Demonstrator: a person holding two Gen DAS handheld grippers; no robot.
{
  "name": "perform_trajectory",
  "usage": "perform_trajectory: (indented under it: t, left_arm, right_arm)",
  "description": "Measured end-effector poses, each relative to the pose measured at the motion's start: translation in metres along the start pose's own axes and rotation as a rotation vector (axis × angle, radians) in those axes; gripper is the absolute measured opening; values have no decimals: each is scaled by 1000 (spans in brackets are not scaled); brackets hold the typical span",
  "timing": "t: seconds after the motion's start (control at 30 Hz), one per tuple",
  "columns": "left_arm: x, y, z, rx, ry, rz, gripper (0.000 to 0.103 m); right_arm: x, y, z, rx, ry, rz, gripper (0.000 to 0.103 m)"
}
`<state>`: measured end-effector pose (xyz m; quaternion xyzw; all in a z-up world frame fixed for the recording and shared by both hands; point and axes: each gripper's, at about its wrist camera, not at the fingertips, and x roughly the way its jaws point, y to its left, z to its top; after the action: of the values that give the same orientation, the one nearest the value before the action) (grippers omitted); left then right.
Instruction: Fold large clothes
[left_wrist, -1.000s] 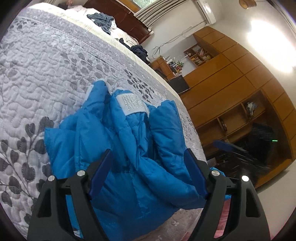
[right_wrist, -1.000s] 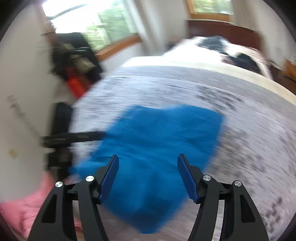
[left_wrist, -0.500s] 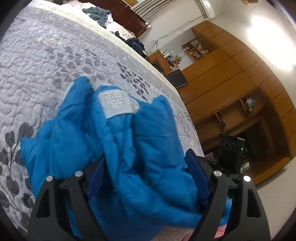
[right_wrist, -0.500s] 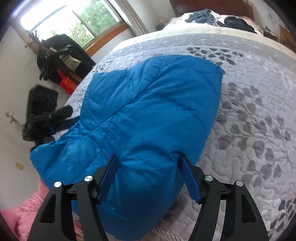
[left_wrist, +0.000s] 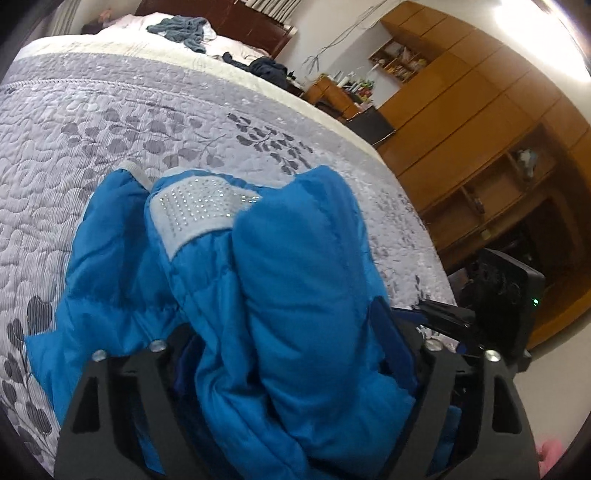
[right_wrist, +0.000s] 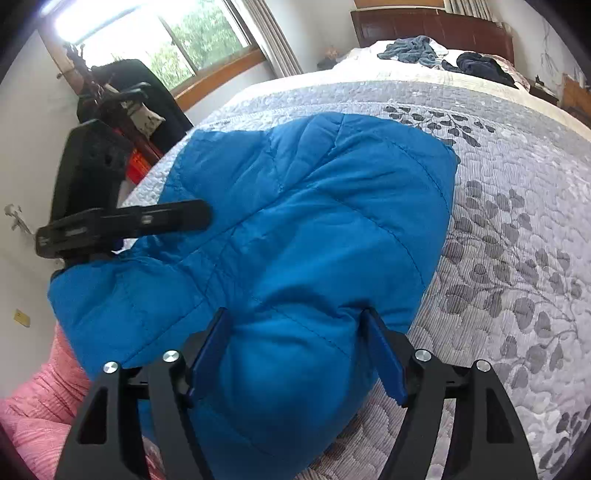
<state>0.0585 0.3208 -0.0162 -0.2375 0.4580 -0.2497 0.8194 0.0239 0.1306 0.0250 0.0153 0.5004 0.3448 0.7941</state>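
A bedroom held a wide bed under a grey quilt stitched with leaf sprays, and everything else sat in relation to that quilt. At its far end, near the dark wooden headboard, lay a heap of grey-blue clothes and a darker bundle. Past one long side stood honey-coloured wooden cabinets; past the other, a window with green outside.

The blue puffer jacket lay bunched on the near part of the quilt, close to its foot edge. A white patch studded with small shiny dots showed on its folds, facing the headboard end.

The left gripper had its jaws spread wide, with thick folds of the jacket bulging between them; whether they pressed the cloth firmly could not be told. The right gripper likewise stood with jaws apart, a rounded lump of jacket filling the gap and touching both blue pads. Each gripper showed in the other's view, at opposite ends of the jacket. Pink fabric sat just off the quilt's near corner.
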Motion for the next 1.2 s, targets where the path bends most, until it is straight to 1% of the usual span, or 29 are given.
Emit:
perform_trajectory:
  t: [0.03,0.07,0.13,0.17,0.23,0.33,0.43,0.53,0.67,0.73,0.83,0.9,0.97,1.03,1.1,1.2]
  left_arm:
    - [1,0,0,-4,0,3,66]
    - [3,-1,1,-7,-1,10,63]
    - [4,-3,1,-4,-12,17,51]
    - [5,-6,2,2,-18,20,48]
    - [4,-11,1,14,-35,19,38]
    - [1,-20,0,40,-58,14,31]
    - [-5,-32,3,73,-87,-15,24]
    - [-16,-48,6,116,-122,-69,20]
    - [-41,-65,9,176,-182,-142,19]
    - [-57,-67,8,194,-216,-172,19]
    - [-76,-60,6,186,-250,-210,19]
    - [-89,-47,3,166,-273,-222,19]
    - [-98,-33,0,135,-288,-218,19]
    - [-105,-11,-6,90,-295,-213,19]
    - [-106,8,-13,49,-283,-207,19]
    - [-99,37,-26,-8,-251,-168,19]
  right_arm:
    - [-1,-2,-1,7,-7,11,75]
    - [-2,-6,-3,19,-15,27,76]
    - [-5,-11,-5,37,-28,48,76]
    - [-6,-13,-5,43,-33,54,76]
    - [-14,-19,-9,61,-53,84,76]
    - [-32,-30,-17,103,-109,135,76]
    - [-47,-42,-22,143,-160,126,76]
    - [-56,-53,-25,185,-187,124,76]
    - [-60,-53,-24,185,-203,108,76]
    - [-62,-50,-21,172,-209,108,76]
    - [-61,-41,-17,149,-212,107,76]
    - [-60,-33,-15,129,-206,112,76]
    - [-57,-22,-12,99,-194,120,76]
    - [-55,-11,-11,77,-178,127,76]
    - [-48,-1,-8,55,-148,136,76]
    - [-34,14,-6,30,-92,134,76]
